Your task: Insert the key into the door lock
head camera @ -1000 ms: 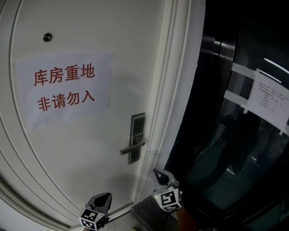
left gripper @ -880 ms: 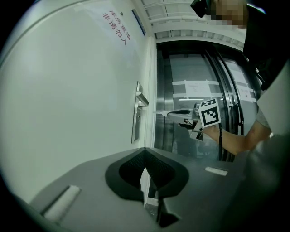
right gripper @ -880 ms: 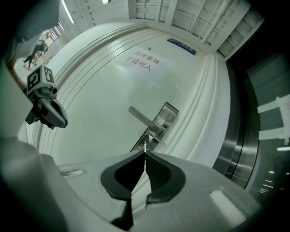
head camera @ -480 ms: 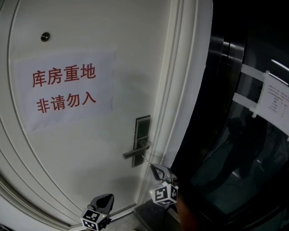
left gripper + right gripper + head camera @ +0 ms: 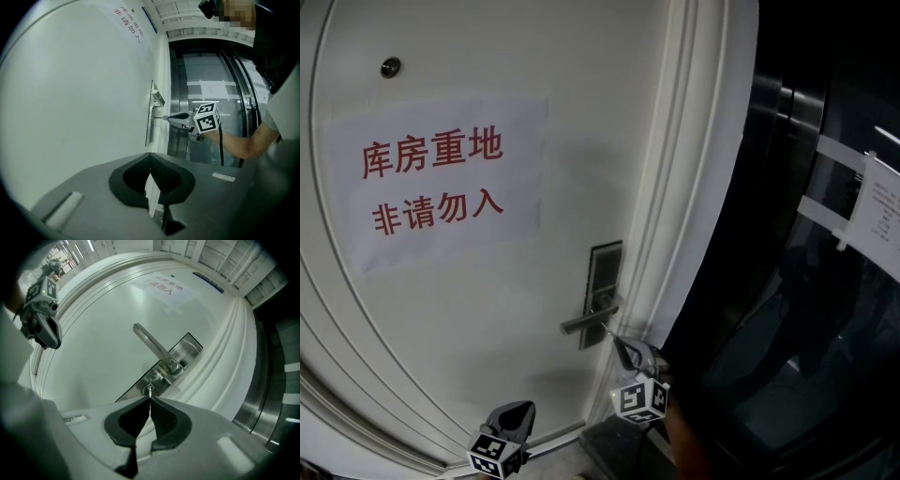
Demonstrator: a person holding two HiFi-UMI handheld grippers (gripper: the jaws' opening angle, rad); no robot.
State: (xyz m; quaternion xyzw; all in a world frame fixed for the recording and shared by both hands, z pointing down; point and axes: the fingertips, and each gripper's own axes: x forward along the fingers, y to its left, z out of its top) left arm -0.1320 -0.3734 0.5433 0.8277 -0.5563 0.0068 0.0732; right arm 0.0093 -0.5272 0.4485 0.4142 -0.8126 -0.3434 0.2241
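Right claw (image 5: 150, 400), key (image 5: 149, 393) perhaps at keyhole (image 5: 145, 390)

Key (image 5: 149, 393): thin silver blade seen edge-on, pinched at the fingertips of the right gripper (image 5: 625, 347) and pointing level at the door (image 5: 487, 309). Tip meets the round keyhole (image 5: 146, 390) in the steel lock plate (image 5: 187, 350), just below the lever handle (image 5: 151, 345). Depth of entry unclear.

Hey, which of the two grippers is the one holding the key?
The right gripper, shut on the key with its tip at the keyhole under the door handle. The left gripper is shut on nothing, lower down, away from the lock.
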